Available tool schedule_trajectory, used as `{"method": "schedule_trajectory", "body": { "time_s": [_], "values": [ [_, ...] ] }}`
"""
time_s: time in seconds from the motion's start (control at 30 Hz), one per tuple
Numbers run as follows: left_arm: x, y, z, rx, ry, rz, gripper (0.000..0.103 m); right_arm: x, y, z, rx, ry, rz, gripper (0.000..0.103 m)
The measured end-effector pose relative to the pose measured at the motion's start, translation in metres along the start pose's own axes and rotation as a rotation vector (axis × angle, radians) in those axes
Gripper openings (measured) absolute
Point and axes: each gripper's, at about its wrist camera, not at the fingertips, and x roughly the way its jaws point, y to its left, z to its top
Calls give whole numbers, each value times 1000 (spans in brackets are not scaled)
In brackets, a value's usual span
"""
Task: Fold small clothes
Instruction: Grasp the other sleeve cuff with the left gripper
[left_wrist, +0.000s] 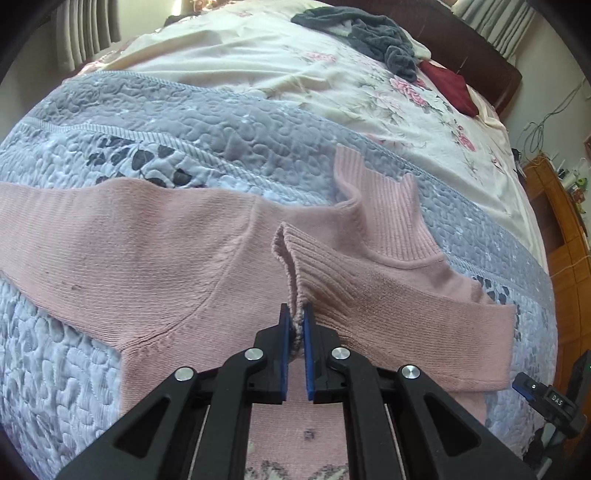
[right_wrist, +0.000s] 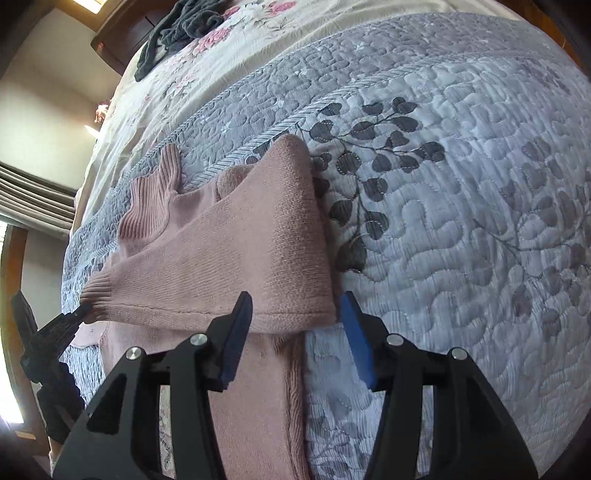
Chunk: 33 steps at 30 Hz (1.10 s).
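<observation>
Across the bed (left_wrist: 258, 122), near its foot edge, the pink sweater (left_wrist: 155, 251) lies flat; your left gripper (left_wrist: 297, 321) pinches the folded-in sleeve cuff (left_wrist: 306, 258), sleeve running rightward. Right gripper (right_wrist: 295, 317) spread, straddling the fold corner.

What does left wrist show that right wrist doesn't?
Left wrist only: the left gripper shut on the sleeve cuff, the other sleeve stretched out flat, a red cloth, a wooden cabinet.

Right wrist only: the right gripper open, its fingers either side of the folded sleeve's bend, and a bare stretch of quilt with a leaf print.

Both: the pink sweater with its ribbed collar, the grey clothes further up the bed.
</observation>
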Motion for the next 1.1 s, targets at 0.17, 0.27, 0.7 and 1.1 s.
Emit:
{"method": "schedule_trajectory", "body": {
  "time_s": [0.17,0.27,0.7,1.1],
  "values": [
    [32,16,-12,-1,69,57,6,27,4,0,-2,56,-94,43],
    [46,20,-19,15,90,81,7,38,-1,-3,2,81,-122,39],
    [5,-13,-4,118,-24,19,39,0,55,13,-154,-37,-69,48],
    [63,-16,-10,109,99,-16,39,70,55,11,-141,88,-163,48]
  ]
}}
